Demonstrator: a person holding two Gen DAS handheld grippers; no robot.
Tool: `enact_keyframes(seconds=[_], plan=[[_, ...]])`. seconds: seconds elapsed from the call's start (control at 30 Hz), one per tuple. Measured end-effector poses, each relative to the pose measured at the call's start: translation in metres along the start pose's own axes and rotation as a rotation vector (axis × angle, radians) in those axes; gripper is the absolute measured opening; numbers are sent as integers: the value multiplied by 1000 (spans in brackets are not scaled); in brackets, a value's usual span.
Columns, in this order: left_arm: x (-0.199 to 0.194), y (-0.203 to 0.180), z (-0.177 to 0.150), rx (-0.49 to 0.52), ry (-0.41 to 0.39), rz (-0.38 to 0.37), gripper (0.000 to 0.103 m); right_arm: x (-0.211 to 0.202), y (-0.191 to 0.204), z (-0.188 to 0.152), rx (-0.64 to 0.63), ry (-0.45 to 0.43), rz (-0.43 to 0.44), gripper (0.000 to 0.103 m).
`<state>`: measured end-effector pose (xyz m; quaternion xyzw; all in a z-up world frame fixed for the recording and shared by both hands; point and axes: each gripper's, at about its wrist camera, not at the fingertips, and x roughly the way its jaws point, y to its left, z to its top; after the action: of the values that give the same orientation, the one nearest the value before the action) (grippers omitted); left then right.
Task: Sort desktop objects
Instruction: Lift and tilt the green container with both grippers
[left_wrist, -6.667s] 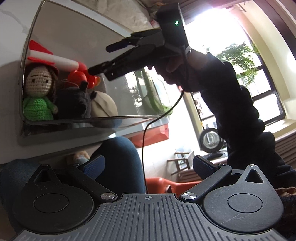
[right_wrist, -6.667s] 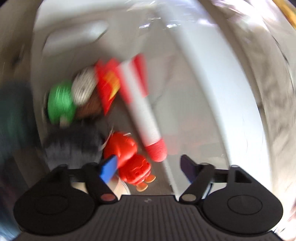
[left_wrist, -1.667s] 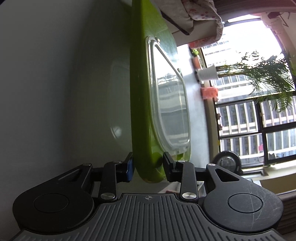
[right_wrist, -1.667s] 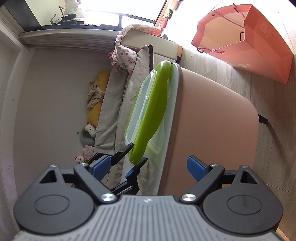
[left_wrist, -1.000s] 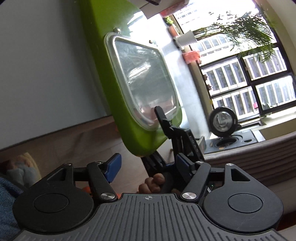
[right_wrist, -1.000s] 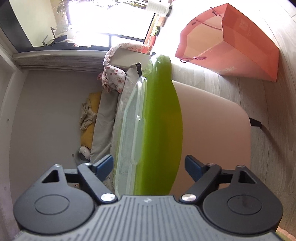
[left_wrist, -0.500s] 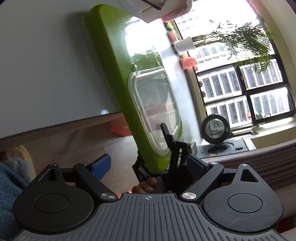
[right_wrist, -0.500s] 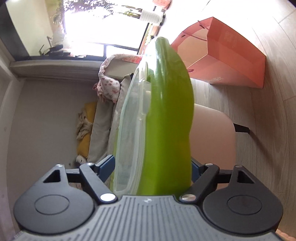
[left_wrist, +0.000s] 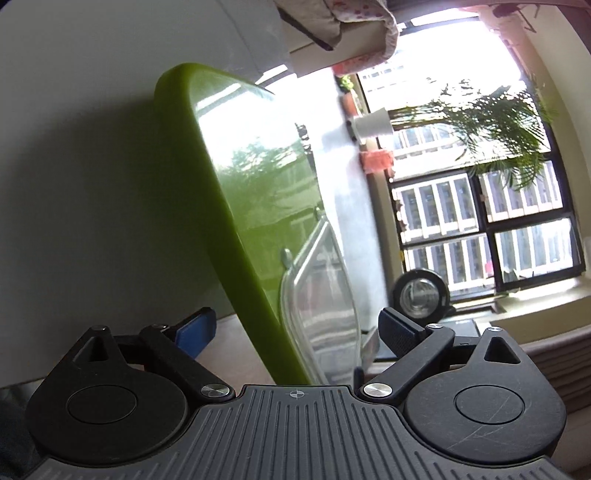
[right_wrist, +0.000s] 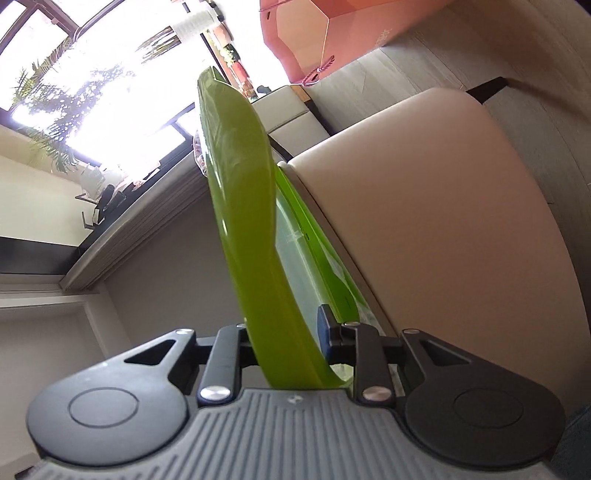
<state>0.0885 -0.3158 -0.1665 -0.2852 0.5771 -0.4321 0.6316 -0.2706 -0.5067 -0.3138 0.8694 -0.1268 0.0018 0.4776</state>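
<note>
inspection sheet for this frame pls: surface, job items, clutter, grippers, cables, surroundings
Surface: beige table, seen edge-on.
Job's things: green lid with clear window, held off the table; toys nothing seen.
Clutter: pink paper bag on the floor.
Grippers: right gripper shut on the lid's edge; left gripper open, fingers either side of the lid, not touching.
Cables: nothing seen.
Surroundings: window, palm plant, small fan on the sill.

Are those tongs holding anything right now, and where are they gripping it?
The right tongs pinch the green lid at its near edge. The left tongs are open around the lid, not gripping.
</note>
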Motion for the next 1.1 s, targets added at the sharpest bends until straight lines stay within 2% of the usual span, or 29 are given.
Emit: enact_keyframes(seconds=[0.1, 0.27, 0.37, 0.4, 0.43, 0.47, 0.5, 0.53, 0.57, 0.6, 0.67, 0.7, 0.8, 0.9, 1.03, 1.1], plan=[[8, 4, 11, -24, -30, 38, 98, -11, -2, 3, 34, 55, 35, 25], [7, 6, 20, -44, -74, 78, 98, -25, -3, 9, -36, 109, 11, 24], [8, 2, 17, -12, -85, 108, 97, -27, 2, 10, -105, 128, -30, 23], [10, -2, 15, 10, -88, 141, 88, -27, 8, 8, -162, 128, -73, 22], [10, -6, 14, 42, -91, 194, 64, -26, 17, 5, -243, 120, -136, 22], [12, -9, 14, 59, -78, 208, 54, -25, 27, 0, -343, 101, -205, 24], [13, -11, 14, 75, -65, 221, 51, -24, 38, -6, -459, 70, -268, 34], [11, -14, 15, 60, -65, 201, 48, -26, 47, -11, -536, 47, -275, 33], [9, -16, 16, 46, -65, 181, 46, -27, 53, -13, -559, 42, -272, 32], [6, -22, 16, 59, -72, 170, 43, -27, 56, -14, -554, 46, -261, 30], [0, -41, 13, 124, -103, 157, 40, -29, 60, -15, -526, 67, -182, 21], [-4, -52, 13, 150, -116, 148, 38, -25, 63, -17, -536, 80, -158, 20], [-19, -78, 14, 167, -139, 78, 29, -29, 93, -39, -704, 63, -129, 23], [-43, -104, 7, 231, -197, 52, 29, -29, 120, -62, -807, 67, -122, 28], [-103, -116, -1, 267, -297, -38, 30, -21, 145, -93, -886, 139, -64, 29], [-152, -118, -7, 315, -374, -64, 31, -15, 159, -119, -917, 203, -18, 29]])
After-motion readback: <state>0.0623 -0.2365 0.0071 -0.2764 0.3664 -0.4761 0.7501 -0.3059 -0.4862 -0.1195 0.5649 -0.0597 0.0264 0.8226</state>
